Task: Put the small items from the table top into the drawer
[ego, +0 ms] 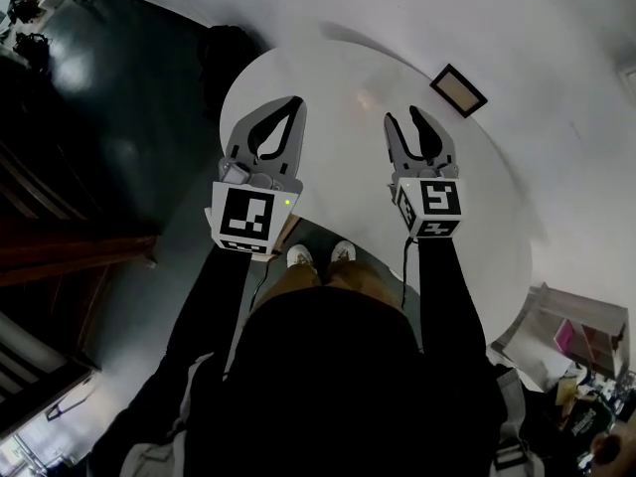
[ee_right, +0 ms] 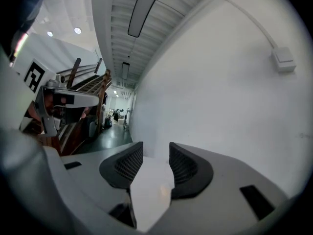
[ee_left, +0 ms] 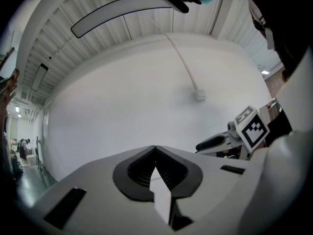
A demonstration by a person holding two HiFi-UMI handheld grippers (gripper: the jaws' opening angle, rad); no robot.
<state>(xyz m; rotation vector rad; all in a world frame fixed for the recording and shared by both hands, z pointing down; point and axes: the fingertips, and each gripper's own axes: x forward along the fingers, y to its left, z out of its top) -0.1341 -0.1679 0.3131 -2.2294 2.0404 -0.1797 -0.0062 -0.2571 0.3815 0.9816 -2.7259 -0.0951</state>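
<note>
Over the round white bench (ego: 328,78), we hold both tongs out.
Our left tongs (ego: 294,102) are pressed together with nothing in them, above the bench's left side. Our right tongs (ego: 402,117) stand apart and empty, above the bench's middle. One small flat thing (ego: 458,89) with a dark frame lies on the bench near its far right edge, past the right tongs and not touching them.

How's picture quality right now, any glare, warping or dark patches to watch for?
Head view: fisheye-bent, faint glare on the white table, floor at left very dark. Left gripper view: heavily warped, wall evenly lit. Right gripper view: warped, black corners.
</note>
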